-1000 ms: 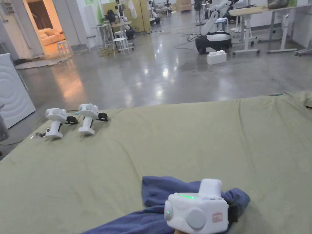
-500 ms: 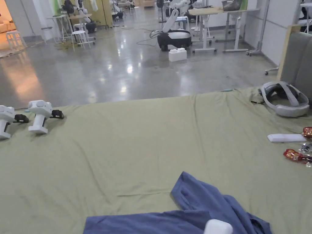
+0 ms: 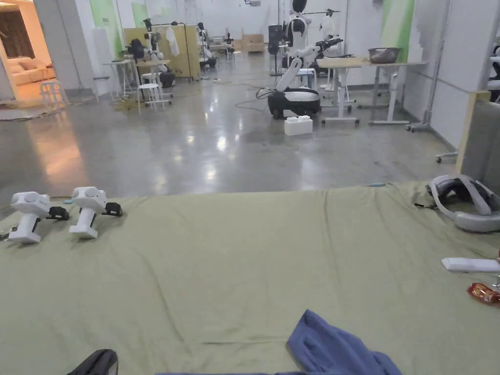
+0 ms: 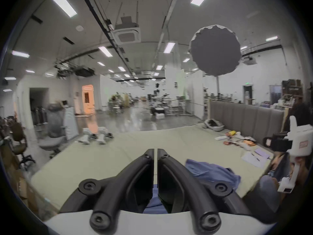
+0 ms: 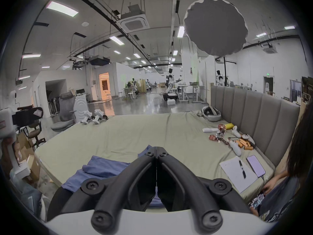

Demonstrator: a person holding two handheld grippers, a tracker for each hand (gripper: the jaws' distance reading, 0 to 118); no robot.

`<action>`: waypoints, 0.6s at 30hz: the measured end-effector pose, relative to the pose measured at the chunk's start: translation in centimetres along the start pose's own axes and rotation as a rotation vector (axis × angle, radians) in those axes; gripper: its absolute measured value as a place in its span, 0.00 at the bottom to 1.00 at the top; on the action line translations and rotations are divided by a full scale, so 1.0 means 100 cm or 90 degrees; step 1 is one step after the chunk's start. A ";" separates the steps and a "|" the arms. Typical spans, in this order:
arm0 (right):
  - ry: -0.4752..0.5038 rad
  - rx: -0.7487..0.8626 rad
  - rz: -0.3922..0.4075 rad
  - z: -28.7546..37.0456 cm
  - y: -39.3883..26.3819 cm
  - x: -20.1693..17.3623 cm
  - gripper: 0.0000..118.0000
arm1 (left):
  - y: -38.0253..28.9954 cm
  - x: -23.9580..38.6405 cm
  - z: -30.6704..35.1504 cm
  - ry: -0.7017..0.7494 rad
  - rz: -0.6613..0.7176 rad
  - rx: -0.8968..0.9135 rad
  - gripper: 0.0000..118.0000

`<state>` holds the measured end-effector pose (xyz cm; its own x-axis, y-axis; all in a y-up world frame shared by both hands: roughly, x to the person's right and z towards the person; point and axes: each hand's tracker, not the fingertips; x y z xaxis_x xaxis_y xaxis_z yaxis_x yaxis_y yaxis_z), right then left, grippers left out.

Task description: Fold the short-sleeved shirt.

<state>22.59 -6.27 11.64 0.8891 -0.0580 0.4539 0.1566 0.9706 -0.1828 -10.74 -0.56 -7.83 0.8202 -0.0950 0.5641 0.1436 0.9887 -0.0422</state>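
Currently both claws, left claw and right claw, sit closed above the crumpled shirt, which lies lower left of the right claw.

Ahead of me the bed lies under a wrinkled olive sheet. Two spare white handheld devices stand side by side at its far left edge. At the far right rests a white headset, with a white remote nearer me and what may be a red snack wrapper just beside it. Beyond the bed, a white wheeled robot stands on the glossy floor
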 end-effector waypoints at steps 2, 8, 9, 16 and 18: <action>0.009 0.010 -0.004 0.001 0.004 -0.002 0.02 | -0.003 -0.002 0.013 -0.019 0.004 -0.004 0.01; -0.003 0.031 -0.011 0.002 0.012 -0.003 0.02 | -0.004 -0.006 0.008 0.016 0.019 -0.016 0.01; -0.005 0.030 -0.014 0.001 0.012 -0.002 0.02 | -0.007 -0.008 0.025 0.017 0.026 -0.013 0.01; -0.010 0.014 -0.024 -0.003 0.007 -0.004 0.02 | -0.010 -0.013 0.029 0.019 0.026 -0.004 0.01; -0.023 0.009 -0.007 -0.006 0.006 -0.008 0.02 | -0.009 -0.012 0.023 0.010 0.052 -0.014 0.01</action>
<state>22.20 -5.74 10.67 0.8714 -0.0613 0.4867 0.1607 0.9731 -0.1650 -13.17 -1.06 -6.54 0.8382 -0.0164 0.5451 0.0883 0.9904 -0.1060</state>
